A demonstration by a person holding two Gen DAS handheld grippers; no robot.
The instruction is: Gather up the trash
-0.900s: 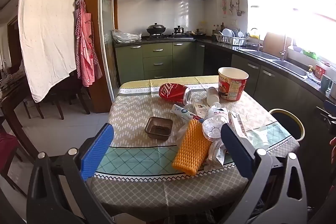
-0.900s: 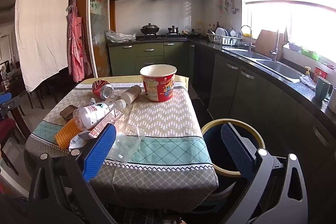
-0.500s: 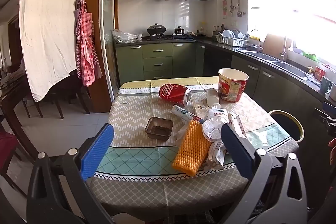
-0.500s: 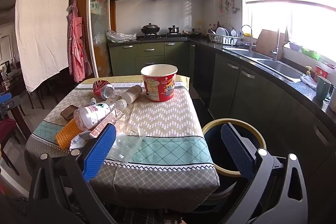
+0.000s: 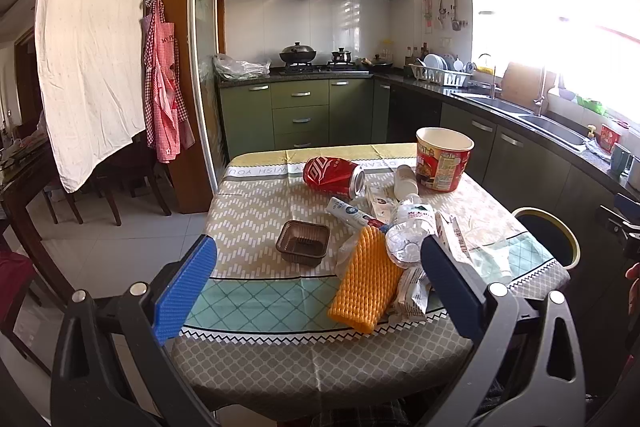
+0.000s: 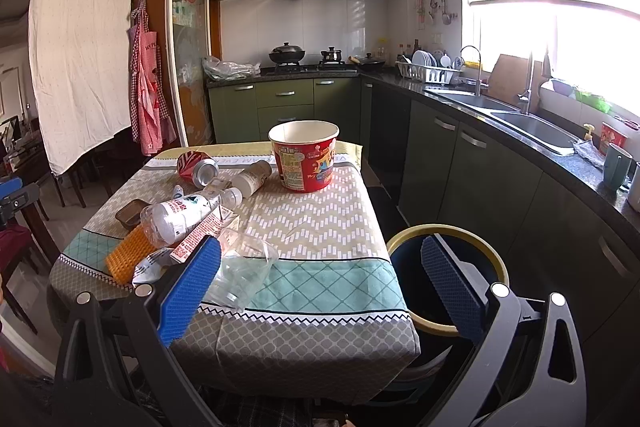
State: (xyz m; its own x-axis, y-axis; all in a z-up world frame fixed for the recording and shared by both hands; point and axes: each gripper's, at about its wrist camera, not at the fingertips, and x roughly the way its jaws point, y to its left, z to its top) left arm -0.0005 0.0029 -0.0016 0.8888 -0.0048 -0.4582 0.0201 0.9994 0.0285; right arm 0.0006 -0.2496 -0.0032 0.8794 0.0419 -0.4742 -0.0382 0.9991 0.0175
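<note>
Trash lies on the cloth-covered table: a red can on its side, a red noodle cup standing upright, a brown plastic tray, an orange foam net, a crushed clear bottle, a small white bottle and wrappers. A yellow-rimmed bin stands on the floor at the table's right side. My left gripper is open and empty before the table's near edge. My right gripper is open and empty near the table's right corner, by a clear plastic cup.
Green kitchen cabinets and a counter with a sink run along the right. A stove with pots is at the back. Dark chairs and a hanging white sheet are at the left.
Both grippers have drifted slightly; the right view shifted a little toward the table. Nothing on the table has moved.
</note>
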